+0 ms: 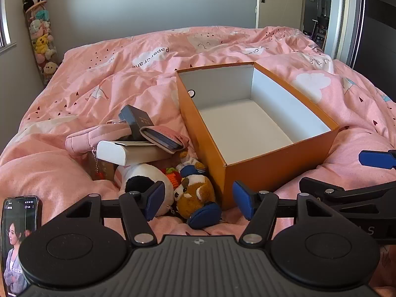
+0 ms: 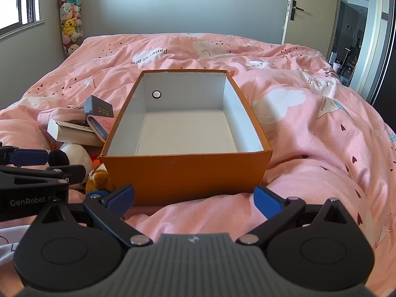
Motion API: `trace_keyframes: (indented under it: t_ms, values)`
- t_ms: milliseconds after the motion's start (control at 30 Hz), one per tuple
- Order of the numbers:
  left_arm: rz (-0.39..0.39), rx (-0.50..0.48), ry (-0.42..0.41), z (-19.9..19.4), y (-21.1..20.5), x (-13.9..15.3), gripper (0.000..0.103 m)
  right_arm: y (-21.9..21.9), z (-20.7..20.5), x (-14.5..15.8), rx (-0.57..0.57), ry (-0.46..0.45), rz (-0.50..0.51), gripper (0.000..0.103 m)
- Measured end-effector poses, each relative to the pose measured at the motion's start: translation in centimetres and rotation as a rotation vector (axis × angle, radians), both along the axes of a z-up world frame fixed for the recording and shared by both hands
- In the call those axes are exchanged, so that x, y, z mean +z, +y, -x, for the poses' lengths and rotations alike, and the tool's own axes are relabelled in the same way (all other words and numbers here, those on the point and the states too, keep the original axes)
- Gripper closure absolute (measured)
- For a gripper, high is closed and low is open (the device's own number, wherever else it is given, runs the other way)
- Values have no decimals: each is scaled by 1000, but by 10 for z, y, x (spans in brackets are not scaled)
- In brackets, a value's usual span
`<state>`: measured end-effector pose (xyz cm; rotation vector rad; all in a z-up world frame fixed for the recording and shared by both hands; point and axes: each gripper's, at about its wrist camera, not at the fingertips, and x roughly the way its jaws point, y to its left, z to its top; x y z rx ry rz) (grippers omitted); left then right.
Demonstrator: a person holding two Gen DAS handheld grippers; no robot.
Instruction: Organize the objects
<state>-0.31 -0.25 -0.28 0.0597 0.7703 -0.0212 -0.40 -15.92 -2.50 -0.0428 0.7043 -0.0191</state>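
One "GenRobot" label on left gripper [image 2: 37,157].

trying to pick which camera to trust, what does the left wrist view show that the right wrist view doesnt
Only the left wrist view shows a phone with a lit screen at its lower left, and the brown plush toy in full, just ahead of the open left tongs.

Only the right wrist view shows the bedding right of the box.

Both show the empty orange box, the piled items left of it, and each other's tongs at the frame edge.

Soft daylight, perhaps window-lit; fisheye-warped edges.
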Motion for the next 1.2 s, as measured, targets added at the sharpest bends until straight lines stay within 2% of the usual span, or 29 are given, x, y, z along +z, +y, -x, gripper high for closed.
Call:
trace_keyframes:
  t_ms: [1200]
  values:
    - [-23,-4,-21,3,-2,3,30,-2,-2,-2,-11,27,-13,1]
